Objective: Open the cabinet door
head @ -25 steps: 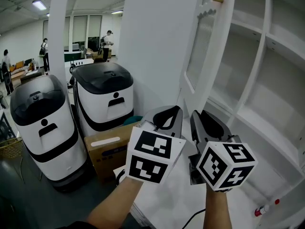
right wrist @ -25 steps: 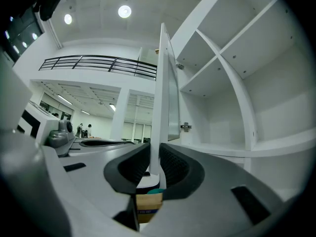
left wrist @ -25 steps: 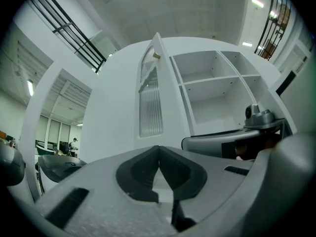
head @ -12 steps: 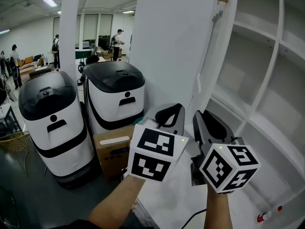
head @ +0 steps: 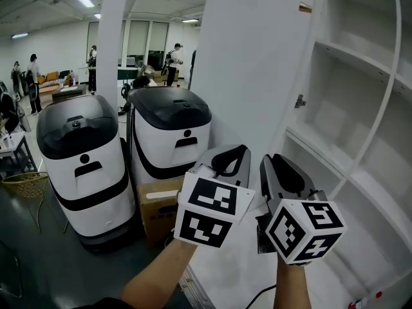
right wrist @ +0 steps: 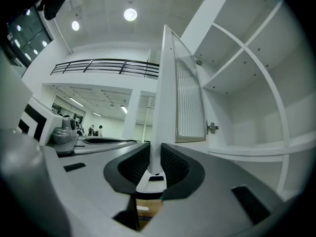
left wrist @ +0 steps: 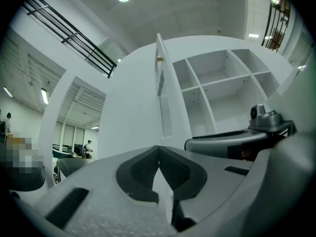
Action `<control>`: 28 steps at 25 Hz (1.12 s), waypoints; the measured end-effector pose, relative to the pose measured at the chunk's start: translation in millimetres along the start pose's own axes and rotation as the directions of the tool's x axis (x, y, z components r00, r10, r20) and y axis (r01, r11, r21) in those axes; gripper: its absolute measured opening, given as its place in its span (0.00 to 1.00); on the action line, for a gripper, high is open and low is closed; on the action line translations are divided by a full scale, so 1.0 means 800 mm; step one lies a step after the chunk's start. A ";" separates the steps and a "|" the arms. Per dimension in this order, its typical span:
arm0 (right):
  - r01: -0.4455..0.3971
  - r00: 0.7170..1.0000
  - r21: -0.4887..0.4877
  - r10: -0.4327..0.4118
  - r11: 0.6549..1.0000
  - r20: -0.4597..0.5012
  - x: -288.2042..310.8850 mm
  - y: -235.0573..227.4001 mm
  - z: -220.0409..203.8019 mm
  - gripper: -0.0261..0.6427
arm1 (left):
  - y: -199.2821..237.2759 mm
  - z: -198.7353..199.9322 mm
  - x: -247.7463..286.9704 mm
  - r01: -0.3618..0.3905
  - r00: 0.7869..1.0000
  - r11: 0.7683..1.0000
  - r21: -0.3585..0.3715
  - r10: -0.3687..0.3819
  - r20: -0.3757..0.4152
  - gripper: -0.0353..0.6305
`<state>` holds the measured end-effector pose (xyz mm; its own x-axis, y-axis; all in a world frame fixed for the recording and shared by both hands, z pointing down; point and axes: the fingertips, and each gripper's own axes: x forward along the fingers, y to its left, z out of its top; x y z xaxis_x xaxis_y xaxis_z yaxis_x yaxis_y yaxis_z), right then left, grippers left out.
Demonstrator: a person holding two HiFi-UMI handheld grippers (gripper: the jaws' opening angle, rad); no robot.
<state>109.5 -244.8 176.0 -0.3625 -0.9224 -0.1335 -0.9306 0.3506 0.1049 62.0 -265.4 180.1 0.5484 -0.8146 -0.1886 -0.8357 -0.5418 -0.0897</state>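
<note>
The left tongs (left wrist: 158, 154) were pressed together on nothing, idle just beside the right pair. The right tongs (right wrist: 155, 157) were clamped, about half spread, low on the free edge of the cabinet door (right wrist: 164, 95). The door stood swung out from the cabinet (head: 360, 140) toward the person, nearly edge-on to the head view, hung on hinges (right wrist: 212, 128) at its far side.

It looked light: a thin, stiff painted frame round a ribbed pane (right wrist: 190, 100). The paint was probably slick under the pads and the pane likely brittle, so the frame was the place to hold. The free edge, farthest from the hinges, gave the most leverage. The small brass knob (head: 305, 8) sat high at the top corner and offered less to grip. Being hinged, the door would only follow its arc, so a straight pull risked twisting it out of the pads.

Around it, from the left: a wicker basket (head: 24, 187), a white machine (head: 77, 172) with a black lid, its twin (head: 168, 140), and a cardboard box (head: 156, 205) on the floor against the twin. Box and twin stood on the side the door seemed to open toward and looked likeliest to stop it. A broad white panel (head: 238, 76) rose behind them; wall or cabinet side, I could not tell. The shelves (head: 351, 55) on the right were out of the way.
</note>
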 end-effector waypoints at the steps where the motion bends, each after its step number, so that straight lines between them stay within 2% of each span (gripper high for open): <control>1: 0.006 1.000 -0.014 -0.006 1.000 0.003 0.004 0.003 0.000 0.15 | 0.006 -0.001 -0.001 -0.006 1.000 1.000 -0.001 0.006 0.000 0.07; 12: 0.003 1.000 -0.036 -0.003 0.999 0.025 0.044 0.030 -0.004 0.15 | 0.054 -0.003 -0.005 -0.047 0.999 0.999 0.009 0.047 0.002 0.07; 28: 0.014 0.999 -0.088 -0.011 0.996 0.035 0.124 0.067 -0.010 0.15 | 0.124 -0.013 0.005 -0.048 0.999 0.999 0.013 0.048 0.001 0.07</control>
<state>24.3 -318.6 175.9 -0.3537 -0.9199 -0.1696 -0.9277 0.3217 0.1897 -18.5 -324.4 180.7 0.5073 -0.8398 -0.1933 -0.8616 -0.4991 -0.0928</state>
